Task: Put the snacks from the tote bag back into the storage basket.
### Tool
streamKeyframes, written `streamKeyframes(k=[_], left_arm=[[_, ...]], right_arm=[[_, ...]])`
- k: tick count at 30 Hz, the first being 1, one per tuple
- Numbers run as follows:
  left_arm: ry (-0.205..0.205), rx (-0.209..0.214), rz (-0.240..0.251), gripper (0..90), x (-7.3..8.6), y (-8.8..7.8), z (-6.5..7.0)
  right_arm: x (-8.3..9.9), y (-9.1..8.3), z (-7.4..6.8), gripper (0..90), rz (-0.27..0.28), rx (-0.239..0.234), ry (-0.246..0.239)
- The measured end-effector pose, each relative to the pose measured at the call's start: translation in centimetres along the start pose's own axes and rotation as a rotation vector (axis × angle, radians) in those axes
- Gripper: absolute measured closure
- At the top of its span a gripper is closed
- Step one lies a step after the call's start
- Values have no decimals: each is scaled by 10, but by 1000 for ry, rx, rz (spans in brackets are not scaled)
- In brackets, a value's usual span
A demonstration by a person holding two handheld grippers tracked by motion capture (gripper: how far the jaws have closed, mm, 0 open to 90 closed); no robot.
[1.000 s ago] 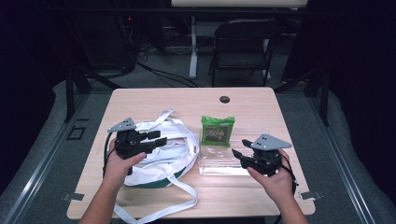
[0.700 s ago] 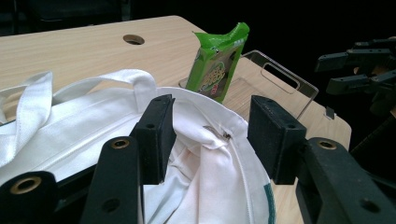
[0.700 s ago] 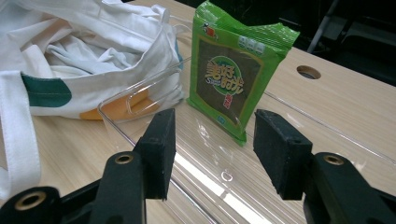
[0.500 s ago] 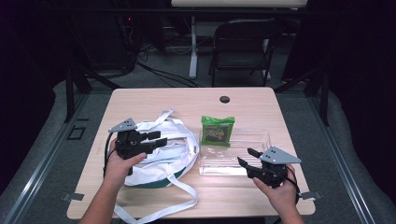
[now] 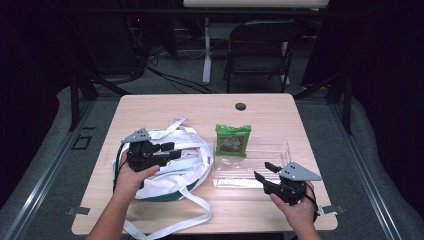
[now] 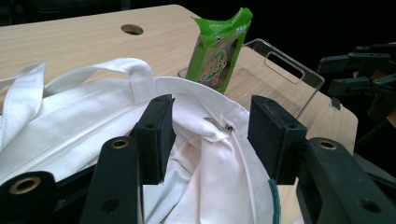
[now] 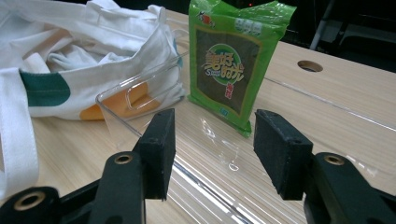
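Right gripper dropped toward tray's near edge, jaws apart; left gripper apart over bag.

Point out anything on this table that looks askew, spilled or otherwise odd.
Nothing is spilled or damaged. The white tote bag lies rumpled, one strap trailing over the table's near edge. The green snack packet leans upright at the clear tray's far rim instead of lying flat.

Green packet upright on clear tray
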State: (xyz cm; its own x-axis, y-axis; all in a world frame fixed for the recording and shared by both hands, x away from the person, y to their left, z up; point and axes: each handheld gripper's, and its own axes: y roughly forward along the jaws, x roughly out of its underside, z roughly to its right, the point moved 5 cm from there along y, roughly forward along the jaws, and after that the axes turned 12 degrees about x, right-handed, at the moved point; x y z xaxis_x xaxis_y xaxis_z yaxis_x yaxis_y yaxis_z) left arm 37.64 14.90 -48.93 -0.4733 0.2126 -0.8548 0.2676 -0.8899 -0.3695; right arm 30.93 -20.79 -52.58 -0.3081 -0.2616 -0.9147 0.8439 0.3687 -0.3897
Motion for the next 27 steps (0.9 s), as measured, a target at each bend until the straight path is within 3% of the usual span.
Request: streamKeyframes(k=[18, 27], left_arm=[[-9, -16, 1, 497, 1, 1, -2], [-30, -30, 6, 484, 1, -4, -7]], right_arm=[[2, 4, -9, 486, -1, -18, -23], [-8, 7, -7, 424, 2, -25, -45]])
